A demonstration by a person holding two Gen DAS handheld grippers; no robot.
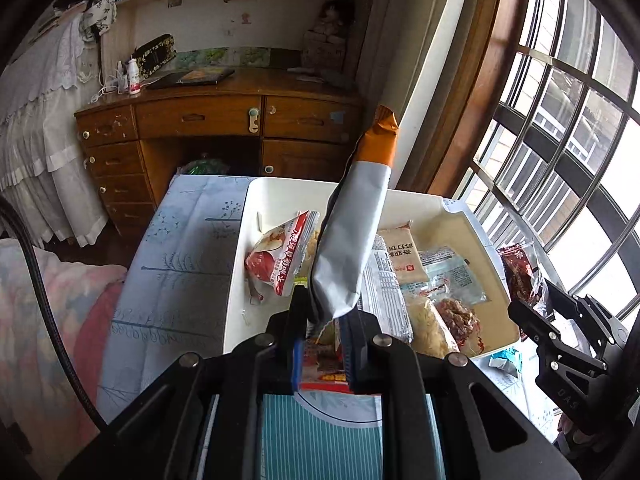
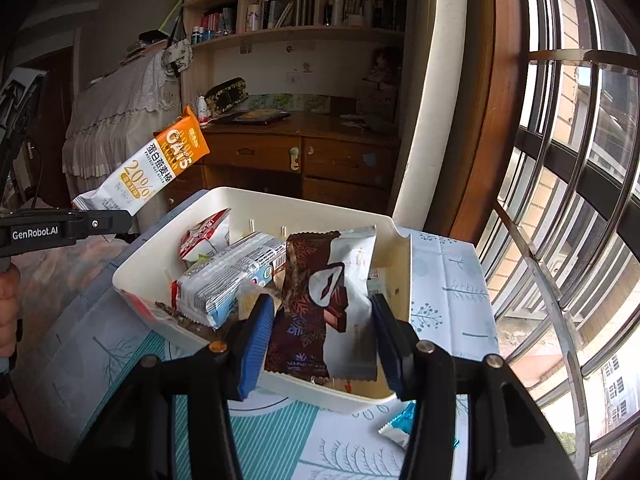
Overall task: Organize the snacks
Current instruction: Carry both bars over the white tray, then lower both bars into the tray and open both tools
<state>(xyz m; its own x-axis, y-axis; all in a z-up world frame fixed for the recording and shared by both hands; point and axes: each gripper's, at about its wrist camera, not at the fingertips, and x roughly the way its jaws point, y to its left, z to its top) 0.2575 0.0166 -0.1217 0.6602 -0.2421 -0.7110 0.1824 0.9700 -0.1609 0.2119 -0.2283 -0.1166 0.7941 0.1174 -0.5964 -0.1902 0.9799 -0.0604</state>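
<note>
meanwhile an oat bar (image 2: 160,168) was clamped in the left gripper (image 1: 320,320) — a brown-and-white snack packet (image 2: 324,304) was pinched by the right gripper's (image 2: 320,332) jaws, above the white bin (image 2: 400,264).

I see the bin (image 2: 402,280) mid-frame on the table (image 2: 452,280), snack packets (image 2: 224,280) inside it. Desk (image 2: 280,148) behind, window (image 2: 560,200) right, one small packet (image 2: 400,426) on table before the bin.
</note>
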